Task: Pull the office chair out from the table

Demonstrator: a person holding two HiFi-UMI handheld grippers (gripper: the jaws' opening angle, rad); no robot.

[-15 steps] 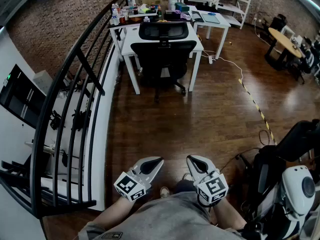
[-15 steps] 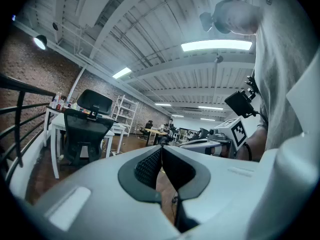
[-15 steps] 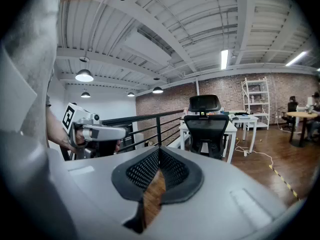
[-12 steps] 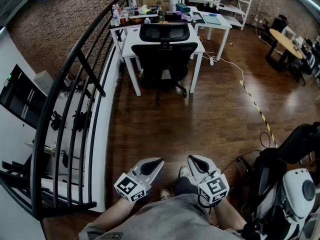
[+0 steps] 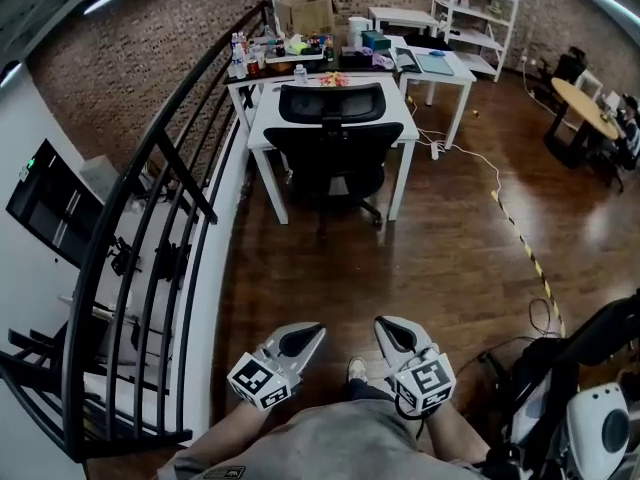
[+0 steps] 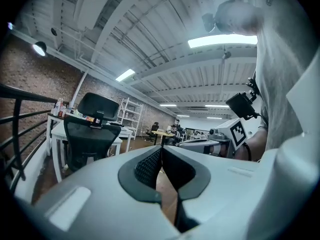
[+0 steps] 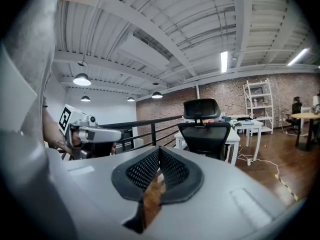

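Observation:
A black mesh office chair (image 5: 332,146) with a headrest stands pushed in against the near side of a white table (image 5: 270,98) at the far end of the wooden floor. The chair (image 6: 89,134) also shows at the left of the left gripper view, and the chair (image 7: 204,131) shows ahead in the right gripper view. My left gripper (image 5: 318,330) and right gripper (image 5: 382,323) are held close to my body at the bottom of the head view, far from the chair. Both are shut with nothing between their jaws.
A black metal railing (image 5: 165,218) runs along the left side of the floor. A second white table (image 5: 440,63) and white shelves (image 5: 475,8) stand behind the chair. A yellow-black cable (image 5: 520,243) crosses the floor at right. Dark equipment (image 5: 580,408) stands at my right.
The view has moved forward slightly, so the chair and table appear a little nearer and lower in the head view. Both grippers keep their place by my body, still shut.

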